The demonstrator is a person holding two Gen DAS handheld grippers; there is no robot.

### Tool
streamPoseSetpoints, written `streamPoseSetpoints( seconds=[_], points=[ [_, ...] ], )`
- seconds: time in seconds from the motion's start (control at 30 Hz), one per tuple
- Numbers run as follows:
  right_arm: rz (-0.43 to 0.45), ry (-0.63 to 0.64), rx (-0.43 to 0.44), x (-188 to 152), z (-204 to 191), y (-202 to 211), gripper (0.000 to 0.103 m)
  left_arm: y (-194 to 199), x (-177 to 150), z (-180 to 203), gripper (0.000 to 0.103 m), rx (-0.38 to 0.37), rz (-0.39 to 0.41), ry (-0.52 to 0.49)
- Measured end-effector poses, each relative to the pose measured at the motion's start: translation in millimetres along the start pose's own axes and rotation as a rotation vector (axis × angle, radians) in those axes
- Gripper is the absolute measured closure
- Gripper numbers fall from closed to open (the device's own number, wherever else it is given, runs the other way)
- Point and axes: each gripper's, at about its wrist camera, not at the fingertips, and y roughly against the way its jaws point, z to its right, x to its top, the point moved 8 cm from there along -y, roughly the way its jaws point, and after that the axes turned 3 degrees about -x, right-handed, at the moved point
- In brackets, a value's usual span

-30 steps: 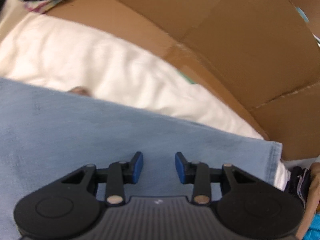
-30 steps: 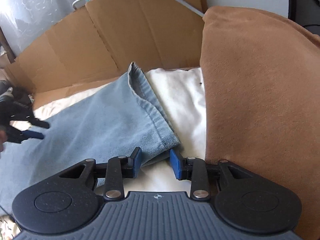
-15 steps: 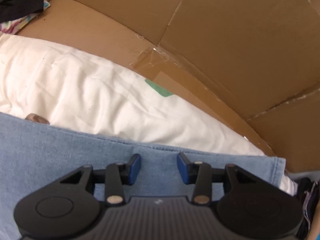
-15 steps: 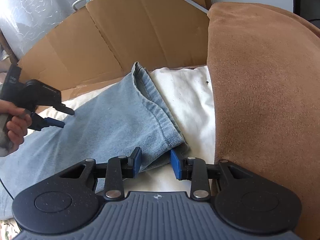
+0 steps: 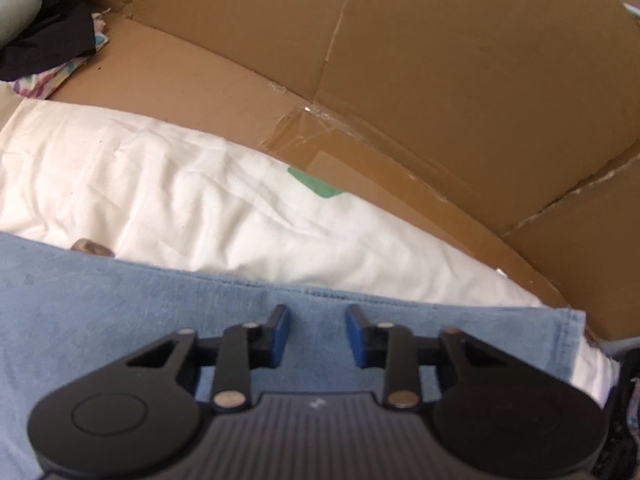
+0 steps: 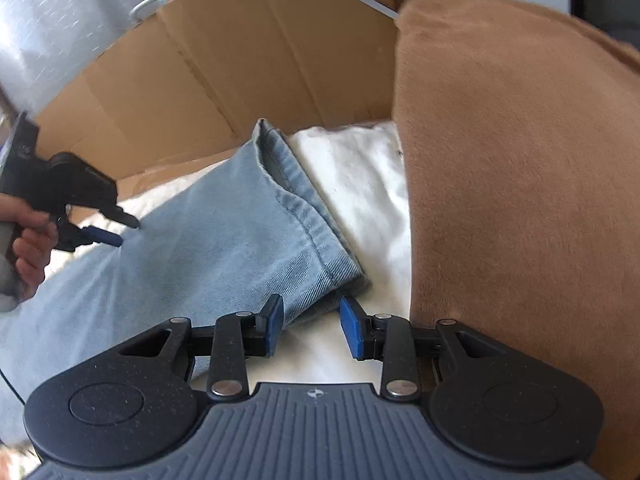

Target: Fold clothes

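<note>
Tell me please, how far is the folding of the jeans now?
Done: the jeans lie flat on the white sheet, legs apparently stacked. In hand: nothing; the right gripper is open at the hem corner, the left gripper open over the denim. Left: no crosswise fold shows yet.

the left gripper (image 5: 318, 336) has its blue-padded jaws parted, nothing between them, pointing forward and down. from the right wrist view it appears at the left edge, held by a hand (image 6: 28, 248) wrapped around its grip. the right gripper (image 6: 311, 326) likewise has its jaws spread apart, gripping nothing.
</note>
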Motion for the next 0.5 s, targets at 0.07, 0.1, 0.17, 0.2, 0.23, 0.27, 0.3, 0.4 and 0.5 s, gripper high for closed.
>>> streamPoseSetpoints(
  seconds=[0.07,0.1,0.17,0.2,0.23,0.27,0.3,0.4,0.5],
  points=[
    [-0.013,-0.01,0.012,-1.1,-3.1,4.8,0.064,11.4,3.2,2.9,0.072,0.012,0.005,-0.008],
    [-0.02,-0.015,0.019,-1.7,-4.6,7.2,0.064,18.1,4.3,4.2,0.072,0.021,0.009,-0.014],
    [-0.022,-0.012,0.034,-1.2,-8.7,17.2,0.064,32.9,4.1,6.9,0.071,0.023,0.01,-0.008],
    [-0.02,-0.007,0.042,-0.6,-11.0,23.4,0.064,39.4,3.6,8.6,0.071,0.02,0.012,-0.004],
    [-0.017,-0.001,0.049,0.2,-12.6,30.0,0.064,47.6,2.6,11.4,0.071,0.017,0.015,-0.004],
    [-0.013,0.01,0.051,1.6,-13.5,37.3,0.064,54.2,1.6,14.3,0.071,0.012,0.018,-0.007],
    [-0.011,0.023,0.053,3.6,-15.0,44.4,0.063,61.5,0.2,17.9,0.07,0.007,0.02,-0.012],
    [0.002,0.05,0.066,12.0,-18.5,65.7,0.063,84.1,-5.4,25.7,0.069,-0.006,0.028,-0.024],
    [0.028,0.048,0.076,26.0,-20.6,91.9,0.063,108.6,-10.1,30.5,0.069,-0.012,0.029,-0.02]
  ],
)
